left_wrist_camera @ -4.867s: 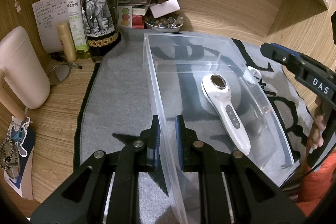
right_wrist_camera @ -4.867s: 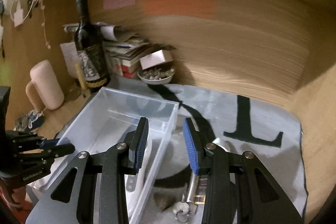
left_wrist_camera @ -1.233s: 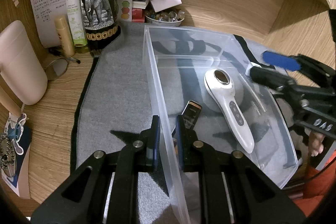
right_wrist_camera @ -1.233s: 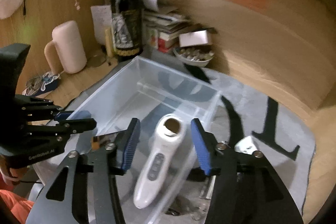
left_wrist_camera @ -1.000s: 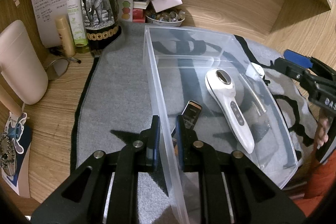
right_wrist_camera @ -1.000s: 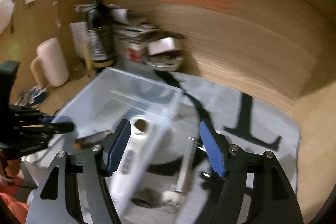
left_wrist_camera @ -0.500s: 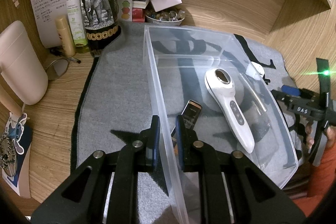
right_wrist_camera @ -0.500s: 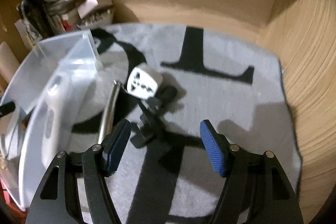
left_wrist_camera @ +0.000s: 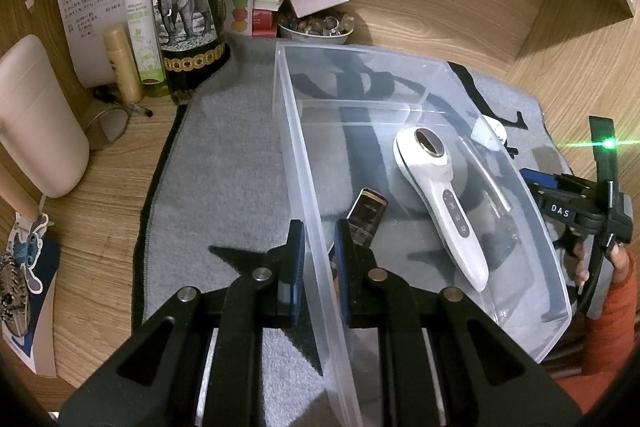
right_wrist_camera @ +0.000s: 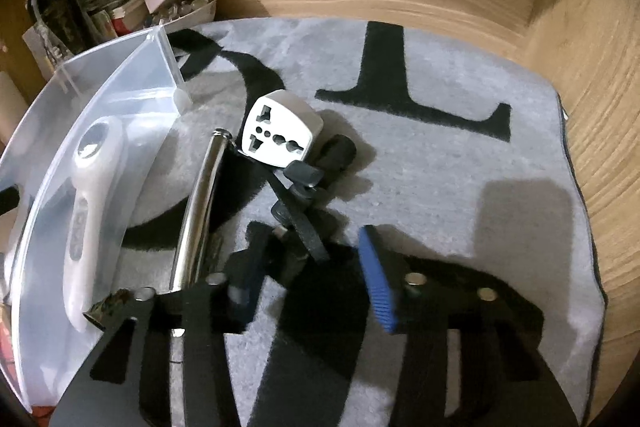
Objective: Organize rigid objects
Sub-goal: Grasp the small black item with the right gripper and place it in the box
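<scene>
My left gripper (left_wrist_camera: 318,255) is shut on the left wall of a clear plastic box (left_wrist_camera: 288,115). Inside the box lie a white handheld device (left_wrist_camera: 436,195) and a small black phone (left_wrist_camera: 366,213). To the right of the box, on the grey mat, lie a white travel adapter (right_wrist_camera: 280,133), a chrome rod (right_wrist_camera: 200,203) and a black strapped piece (right_wrist_camera: 308,187). My right gripper (right_wrist_camera: 312,239) hangs low over the mat with its jaws closing. The near end of the black piece lies between them, and the blue right pad (right_wrist_camera: 376,283) stands clear of it.
A wine bottle (left_wrist_camera: 188,7), a green spray bottle (left_wrist_camera: 140,11), a pale mug (left_wrist_camera: 36,119) and a bowl of small items (left_wrist_camera: 316,27) crowd the back left. Wooden walls close the back and right. A hand in an orange sleeve (left_wrist_camera: 612,315) is at the right edge.
The right gripper swung from above the box to the right and down onto the mat, and its jaws narrowed. The phone is new in the box since the oldest frame. The left gripper stayed put.
</scene>
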A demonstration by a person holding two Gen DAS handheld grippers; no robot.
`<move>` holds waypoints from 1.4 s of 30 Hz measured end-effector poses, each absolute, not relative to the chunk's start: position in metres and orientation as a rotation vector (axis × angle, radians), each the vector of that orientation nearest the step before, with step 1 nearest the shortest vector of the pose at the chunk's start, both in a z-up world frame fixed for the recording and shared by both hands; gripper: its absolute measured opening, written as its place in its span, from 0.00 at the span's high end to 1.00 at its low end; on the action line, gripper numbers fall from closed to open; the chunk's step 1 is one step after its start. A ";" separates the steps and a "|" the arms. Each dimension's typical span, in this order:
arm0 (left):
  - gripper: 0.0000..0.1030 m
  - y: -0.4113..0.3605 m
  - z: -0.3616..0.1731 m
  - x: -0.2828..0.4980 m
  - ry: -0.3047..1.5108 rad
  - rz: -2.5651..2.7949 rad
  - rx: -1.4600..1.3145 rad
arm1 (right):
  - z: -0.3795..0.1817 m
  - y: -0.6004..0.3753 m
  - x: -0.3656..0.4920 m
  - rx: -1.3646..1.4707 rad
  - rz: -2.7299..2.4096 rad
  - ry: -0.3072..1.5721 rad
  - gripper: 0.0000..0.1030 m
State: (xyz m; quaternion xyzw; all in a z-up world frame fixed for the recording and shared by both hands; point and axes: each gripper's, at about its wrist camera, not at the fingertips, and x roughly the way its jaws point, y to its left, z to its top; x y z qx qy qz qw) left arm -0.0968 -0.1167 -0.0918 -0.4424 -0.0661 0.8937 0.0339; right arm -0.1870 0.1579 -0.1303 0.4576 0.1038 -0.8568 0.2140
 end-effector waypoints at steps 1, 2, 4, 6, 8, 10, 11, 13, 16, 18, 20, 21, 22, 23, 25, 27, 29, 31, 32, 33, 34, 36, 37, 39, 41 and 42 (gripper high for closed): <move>0.85 -0.117 -0.092 -0.096 -0.204 2.749 -1.361 | -0.130 0.159 -0.186 1.268 -2.381 0.289 0.71; 0.85 -0.117 -0.092 -0.095 -0.204 2.749 -1.361 | -0.130 0.161 -0.185 1.265 -2.385 0.294 0.75; 0.85 -0.116 -0.092 -0.096 -0.204 2.749 -1.362 | -0.129 0.163 -0.184 1.261 -2.392 0.296 0.80; 0.85 -0.117 -0.091 -0.095 -0.204 2.750 -1.361 | -0.129 0.166 -0.183 1.262 -2.398 0.292 0.82; 0.85 -0.116 -0.092 -0.097 -0.203 2.750 -1.361 | -0.128 0.169 -0.183 1.264 -2.407 0.279 0.82; 0.85 -0.116 -0.092 -0.096 -0.203 2.750 -1.361 | -0.127 0.173 -0.182 1.263 -2.421 0.271 0.82; 0.85 -0.116 -0.092 -0.097 -0.202 2.750 -1.361 | -0.126 0.175 -0.182 1.261 -2.427 0.266 0.82; 0.85 -0.116 -0.092 -0.097 -0.201 2.751 -1.361 | -0.123 0.180 -0.180 1.253 -2.441 0.254 0.82; 0.85 -0.116 -0.091 -0.097 -0.200 2.752 -1.362 | -0.114 0.184 -0.177 1.222 -2.468 0.231 0.82; 0.85 -0.115 -0.091 -0.097 -0.200 2.752 -1.362 | -0.105 0.186 -0.174 1.191 -2.484 0.221 0.82; 0.85 -0.115 -0.091 -0.097 -0.199 2.754 -1.360 | -0.094 0.185 -0.169 1.146 -2.497 0.219 0.82; 0.85 -0.115 -0.091 -0.097 -0.198 2.755 -1.358 | -0.089 0.184 -0.168 1.122 -2.500 0.220 0.82; 0.85 -0.114 -0.090 -0.097 -0.199 2.756 -1.357 | -0.083 0.182 -0.165 1.096 -2.502 0.222 0.82; 0.85 -0.114 -0.090 -0.097 -0.200 2.757 -1.356 | -0.079 0.180 -0.163 1.076 -2.504 0.224 0.82; 0.85 -0.114 -0.090 -0.097 -0.203 2.757 -1.354 | -0.068 0.174 -0.159 1.030 -2.498 0.227 0.82; 0.85 -0.114 -0.089 -0.096 -0.202 2.757 -1.353 | -0.059 0.167 -0.155 0.987 -2.485 0.228 0.82; 0.85 -0.114 -0.089 -0.096 -0.203 2.757 -1.350 | -0.054 0.159 -0.151 0.950 -2.471 0.231 0.82; 0.85 -0.114 -0.088 -0.096 -0.206 2.757 -1.350 | -0.048 0.148 -0.147 0.909 -2.448 0.238 0.82; 0.85 -0.114 -0.089 -0.096 -0.207 2.756 -1.349 | -0.045 0.143 -0.146 0.893 -2.438 0.241 0.82; 0.86 -0.114 -0.088 -0.096 -0.212 2.755 -1.348 | -0.043 0.139 -0.144 0.876 -2.427 0.242 0.82; 0.86 -0.114 -0.088 -0.095 -0.216 2.755 -1.346 | -0.040 0.133 -0.142 0.857 -2.412 0.245 0.82; 0.86 -0.114 -0.087 -0.095 -0.221 2.756 -1.344 | -0.036 0.125 -0.139 0.833 -2.391 0.246 0.82; 0.87 -0.114 -0.087 -0.095 -0.223 2.757 -1.342 | -0.035 0.119 -0.138 0.820 -2.377 0.246 0.82; 0.87 -0.115 -0.087 -0.095 -0.232 2.755 -1.341 | -0.033 0.110 -0.136 0.803 -2.352 0.249 0.82; 0.87 -0.115 -0.088 -0.095 -0.236 2.755 -1.339 | -0.032 0.103 -0.133 0.792 -2.329 0.252 0.82; 0.87 -0.115 -0.088 -0.095 -0.235 2.756 -1.337 | -0.032 0.099 -0.132 0.789 -2.317 0.255 0.82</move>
